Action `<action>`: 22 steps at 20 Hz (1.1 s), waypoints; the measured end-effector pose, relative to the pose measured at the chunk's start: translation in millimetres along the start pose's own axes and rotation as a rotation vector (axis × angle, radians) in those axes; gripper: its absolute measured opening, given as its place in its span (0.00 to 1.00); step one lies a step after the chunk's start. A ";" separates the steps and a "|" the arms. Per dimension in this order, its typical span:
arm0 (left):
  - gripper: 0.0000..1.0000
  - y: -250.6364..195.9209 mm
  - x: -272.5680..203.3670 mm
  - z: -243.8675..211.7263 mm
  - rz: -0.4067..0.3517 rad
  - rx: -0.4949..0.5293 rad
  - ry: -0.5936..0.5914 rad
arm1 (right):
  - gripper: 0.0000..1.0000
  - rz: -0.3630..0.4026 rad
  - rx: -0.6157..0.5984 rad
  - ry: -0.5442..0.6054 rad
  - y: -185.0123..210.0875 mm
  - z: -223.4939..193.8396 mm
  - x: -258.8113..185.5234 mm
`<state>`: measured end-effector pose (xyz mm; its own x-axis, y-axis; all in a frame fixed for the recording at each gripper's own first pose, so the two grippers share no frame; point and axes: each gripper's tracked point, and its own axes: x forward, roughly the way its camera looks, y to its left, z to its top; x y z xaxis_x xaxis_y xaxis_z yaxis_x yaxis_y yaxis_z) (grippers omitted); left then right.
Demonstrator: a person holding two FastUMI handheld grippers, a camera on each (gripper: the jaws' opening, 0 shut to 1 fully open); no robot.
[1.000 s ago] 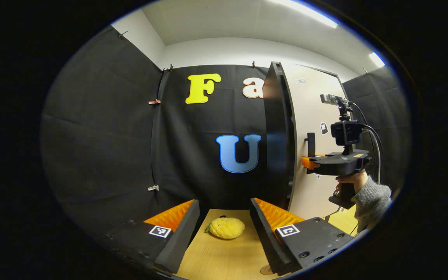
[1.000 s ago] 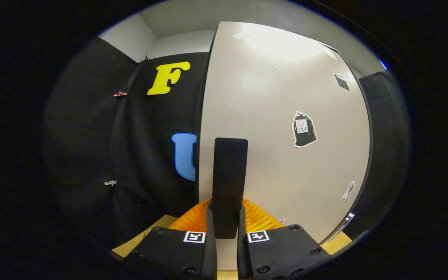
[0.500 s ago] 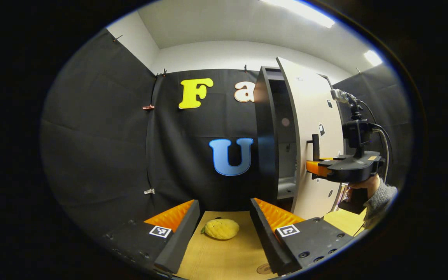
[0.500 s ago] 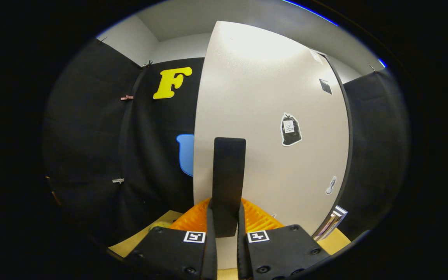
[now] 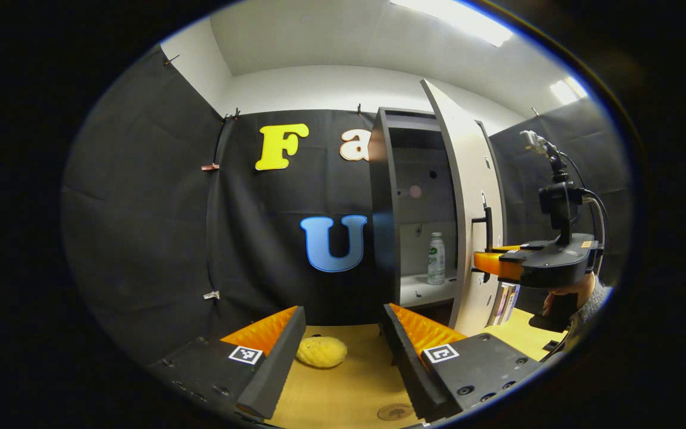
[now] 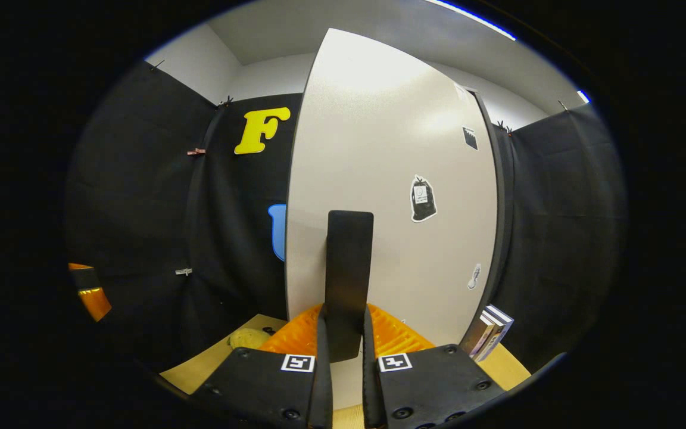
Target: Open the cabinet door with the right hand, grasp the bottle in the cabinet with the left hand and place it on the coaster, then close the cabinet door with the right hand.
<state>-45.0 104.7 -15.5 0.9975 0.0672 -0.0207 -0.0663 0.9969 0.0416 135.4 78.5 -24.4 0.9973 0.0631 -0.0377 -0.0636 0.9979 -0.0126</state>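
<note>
Right gripper clamped on door handle, cabinet door partly open; bottle upright on cabinet shelf, untouched; left gripper jaws apart, empty; coaster probably disc on table edge; grasp, placing, closing left

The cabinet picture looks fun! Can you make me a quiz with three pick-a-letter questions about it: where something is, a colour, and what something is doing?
1. Where does the bottle stand?
A. on a shelf inside the cabinet
B. on the coaster
C. in the left gripper

2. What colour is the bumpy fruit on the table?
A. red
B. yellow
C. purple

3. What is the right gripper doing?
A. hanging open
B. shut on the door handle
C. holding the bottle

Answers:
1 A: it shows upright behind the open cabinet door.
2 B: it is plainly yellow.
3 B: both fingers press the dark handle.
</note>
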 end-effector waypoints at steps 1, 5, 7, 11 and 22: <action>0.83 -5.7 0.7 0.0 -0.013 0.000 0.000 | 0.20 -0.004 0.003 0.000 -3.8 -0.5 -5.8; 0.83 -22.4 0.1 1.3 -0.064 0.001 -0.002 | 0.24 -0.028 0.009 -0.001 -22.9 -0.2 -27.1; 0.83 -30.2 0.6 0.8 -0.090 -0.003 -0.003 | 0.24 -0.041 0.017 -0.004 -32.4 -1.4 -35.7; 0.83 -43.8 2.1 -1.5 -0.141 -0.002 -0.001 | 0.23 -0.070 0.057 -0.002 -48.6 -1.9 -47.8; 0.83 -84.9 38.5 -8.4 -0.247 -0.018 0.006 | 0.23 -0.108 0.111 0.018 -97.4 -3.4 -78.8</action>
<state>-1.2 23.1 -28.3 0.9834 -0.1780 -0.0341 0.1787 0.9838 0.0165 62.8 -23.8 -23.6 0.9972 -0.0439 -0.0602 0.0494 0.9944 0.0932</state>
